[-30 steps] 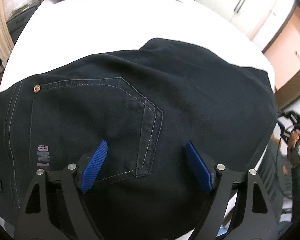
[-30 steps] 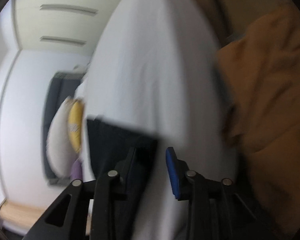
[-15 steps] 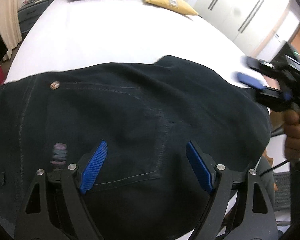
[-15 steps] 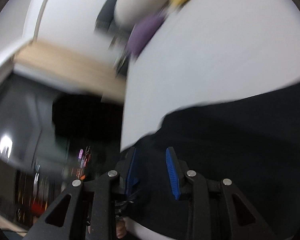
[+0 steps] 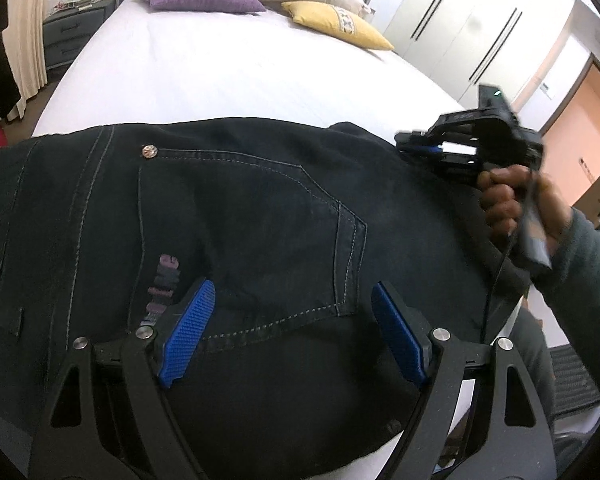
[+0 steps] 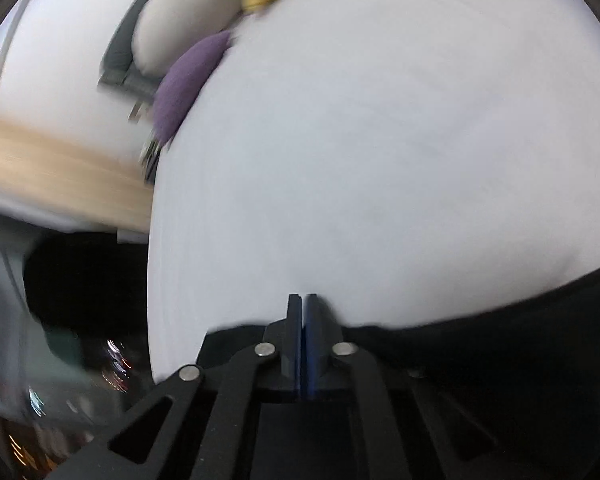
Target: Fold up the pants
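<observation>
Dark pants (image 5: 260, 216) lie on the bed (image 5: 228, 68); left tongs (image 5: 292, 332) hover spread wide above the back pocket. Right tongs (image 6: 304, 344), pressed together over the far right edge, apparently grip nothing. Likely step: preparing a fold; next, each must seize an edge.

There is only one piece of lettering. It is a purple and pink print on the black pants (image 5: 260, 208), just left of the back pocket (image 5: 268, 240) and near the edge of the bed (image 5: 228, 68) closest to the camera. It runs sideways, and its letters are too smeared and partly hidden to read. The yellow pillow (image 5: 336, 26) at the far edge of the bed carries a pale patterned band, but no letters can be made out on it. The right wrist view is blurred and shows no writing.
</observation>
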A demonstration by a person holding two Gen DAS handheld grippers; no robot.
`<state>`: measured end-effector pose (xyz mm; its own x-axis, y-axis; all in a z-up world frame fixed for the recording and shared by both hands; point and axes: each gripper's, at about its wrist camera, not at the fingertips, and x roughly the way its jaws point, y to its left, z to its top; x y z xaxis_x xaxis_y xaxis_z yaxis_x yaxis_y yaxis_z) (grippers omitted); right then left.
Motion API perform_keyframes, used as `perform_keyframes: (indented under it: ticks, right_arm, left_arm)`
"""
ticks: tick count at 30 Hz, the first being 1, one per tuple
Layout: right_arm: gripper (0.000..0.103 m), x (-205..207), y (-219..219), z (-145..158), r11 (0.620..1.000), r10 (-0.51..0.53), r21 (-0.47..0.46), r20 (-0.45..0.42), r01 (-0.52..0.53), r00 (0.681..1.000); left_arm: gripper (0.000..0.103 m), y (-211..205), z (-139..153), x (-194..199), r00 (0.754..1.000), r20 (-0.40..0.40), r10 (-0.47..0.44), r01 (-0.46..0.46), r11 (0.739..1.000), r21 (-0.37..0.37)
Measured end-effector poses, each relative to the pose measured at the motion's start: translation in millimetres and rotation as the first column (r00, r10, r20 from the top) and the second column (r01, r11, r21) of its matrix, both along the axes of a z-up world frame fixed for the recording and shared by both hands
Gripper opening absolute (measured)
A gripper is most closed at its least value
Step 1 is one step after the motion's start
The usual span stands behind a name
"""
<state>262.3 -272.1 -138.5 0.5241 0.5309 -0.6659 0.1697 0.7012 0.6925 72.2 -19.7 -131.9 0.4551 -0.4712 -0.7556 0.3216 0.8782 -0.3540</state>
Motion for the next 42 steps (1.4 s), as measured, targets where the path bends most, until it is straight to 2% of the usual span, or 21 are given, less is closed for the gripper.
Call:
perform_keyframes:
  ticks: [2,3,4,6,8,9,11,12,14,16,19,21,23,24,25,29,33,35,37,40,42]
  right_arm:
    - [0.017,-3,40,13,0.987,0.133,0.086,0.059,-0.138,0.989]
    - [0.027,-3,68,19,0.97,0.214,0.099,0.093,-0.223,0.972]
    - [0.04,-2,90,20,0.957,0.268,0.081,0.106,-0.277,0.958]
    - [0.047,11,118,6,0.948,0.311,0.046,0.068,-0.315,0.948]
    - [0.035,25,103,-24,0.967,0.239,0.098,-0.016,-0.236,0.971]
    - [0.0,28,87,-34,0.978,0.18,0.117,-0.06,-0.172,0.982]
    - [0.0,19,45,-37,0.985,0.054,0.165,-0.067,-0.042,0.996]
    - [0.001,5,20,-28,0.997,-0.025,0.075,-0.055,0.029,0.998]
    - [0.007,-25,-22,-11,0.991,-0.134,-0.025,-0.024,0.133,0.991]
    - [0.023,-63,-47,1,0.978,-0.182,0.108,0.027,0.178,0.983]
    - [0.049,-104,-48,12,0.973,-0.103,0.223,0.158,0.066,0.982]
    - [0.052,-123,-50,-3,0.974,-0.037,0.226,0.147,0.003,0.988]
    - [0.035,-135,-73,-22,0.973,-0.058,0.229,0.104,0.033,0.993]
    - [0.011,-145,-94,-34,0.963,-0.096,0.258,0.083,0.072,0.992]
    - [0.001,-155,-119,-39,0.959,-0.139,0.259,0.075,0.116,0.987]
    - [0.0,-176,-224,-46,0.899,-0.386,0.262,0.092,0.352,0.918]
    - [0.0,-215,-331,-51,0.74,-0.669,0.186,0.096,0.647,0.737]
    - [0.008,-236,-350,-34,0.685,-0.726,0.189,0.1,0.704,0.68]
    - [0.025,-241,-335,-10,0.732,-0.68,0.226,0.183,0.642,0.71]
    - [0.052,-226,-270,5,0.86,-0.483,0.32,0.253,0.399,0.838]
    - [0.052,-218,-208,-6,0.903,-0.343,0.354,0.247,0.245,0.906]
  left_arm:
    - [0.08,3,-2,-2,1.0,0.001,0.004,-0.004,1.0,-0.003]
    - [0.08,4,-6,-5,1.0,0.003,0.001,-0.001,1.0,0.004]
    - [0.08,4,-6,-6,1.0,0.005,-0.003,0.003,1.0,0.013]
    - [0.08,4,-7,-7,1.0,0.011,-0.017,0.017,1.0,0.025]
    - [0.08,5,-9,-7,1.0,0.01,-0.023,0.023,1.0,0.013]
    - [0.08,7,-9,-7,1.0,0.007,-0.023,0.023,1.0,0.003]
    - [0.08,12,-8,-7,1.0,0.001,-0.017,0.017,1.0,-0.008]
    - [0.08,12,-9,-8,1.0,0.002,-0.015,0.015,1.0,-0.006]
    - [0.08,9,-9,-10,1.0,0.009,-0.011,0.011,1.0,0.015]
    - [0.08,5,-6,-10,1.0,0.01,0.007,-0.008,1.0,0.029]
    - [0.08,-7,-3,-5,1.0,-0.007,0.008,-0.008,1.0,0.009]
    - [0.081,-17,-2,-4,1.0,-0.009,-0.007,0.008,0.998,0.06]
    - [0.08,-25,-5,-1,1.0,-0.019,-0.012,0.014,0.995,0.1]
    - [0.08,-25,-7,0,1.0,-0.018,-0.014,0.015,0.995,0.099]
    - [0.08,-23,-8,0,1.0,-0.019,-0.01,0.012,0.996,0.09]
    - [0.08,-27,-10,7,0.999,-0.04,0.005,-0.002,0.997,0.082]
    - [0.08,-27,-9,12,0.999,-0.05,0.019,-0.014,0.996,0.093]
    - [0.08,-27,-2,10,0.999,-0.045,0.026,-0.021,0.996,0.091]
    - [0.081,-27,9,3,0.999,-0.024,0.022,-0.021,0.997,0.072]
    - [0.081,-43,20,1,1.0,0.01,-0.018,0.018,0.999,0.044]
    - [0.081,-61,23,2,0.998,0.031,-0.061,0.059,0.997,0.052]
